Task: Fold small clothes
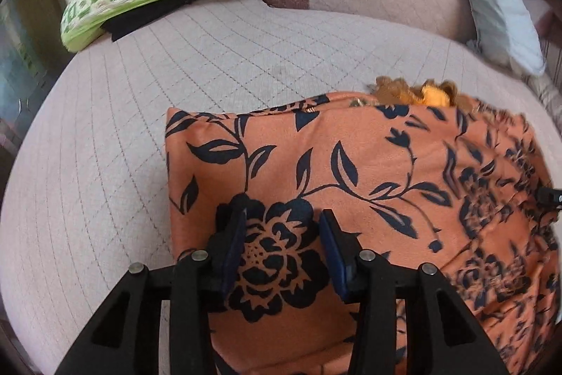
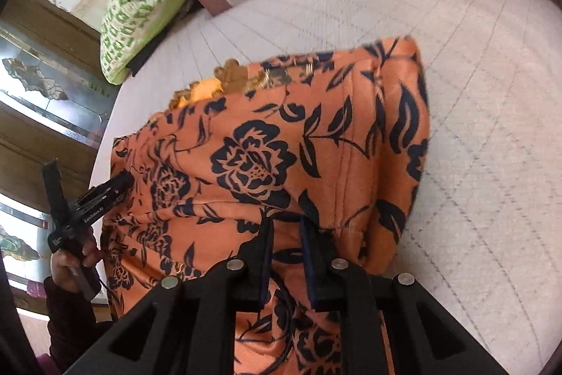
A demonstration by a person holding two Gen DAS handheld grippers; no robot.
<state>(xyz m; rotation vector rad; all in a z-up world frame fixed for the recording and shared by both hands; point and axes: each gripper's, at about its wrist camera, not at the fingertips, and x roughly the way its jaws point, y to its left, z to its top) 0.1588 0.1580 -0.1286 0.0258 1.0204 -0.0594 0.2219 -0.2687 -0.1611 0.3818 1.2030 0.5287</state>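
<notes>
Garment (image 1: 351, 171), orange with dark flowers, lay folded on the sofa seat (image 1: 210, 58) near its front edge | soft, light, floppy; best pinched at a folded edge | left hand-held gripper (image 1: 282, 220) apart above it | right hand-held gripper (image 2: 285, 227) clamped on a fold

Orange garment (image 1: 351, 171) with dark floral print, folded, lying flat on quilted cushion.

the only lettering i find is small white print on the left gripper (image 2: 121, 187), seen from the right wrist; it's too blurred to read.
</notes>
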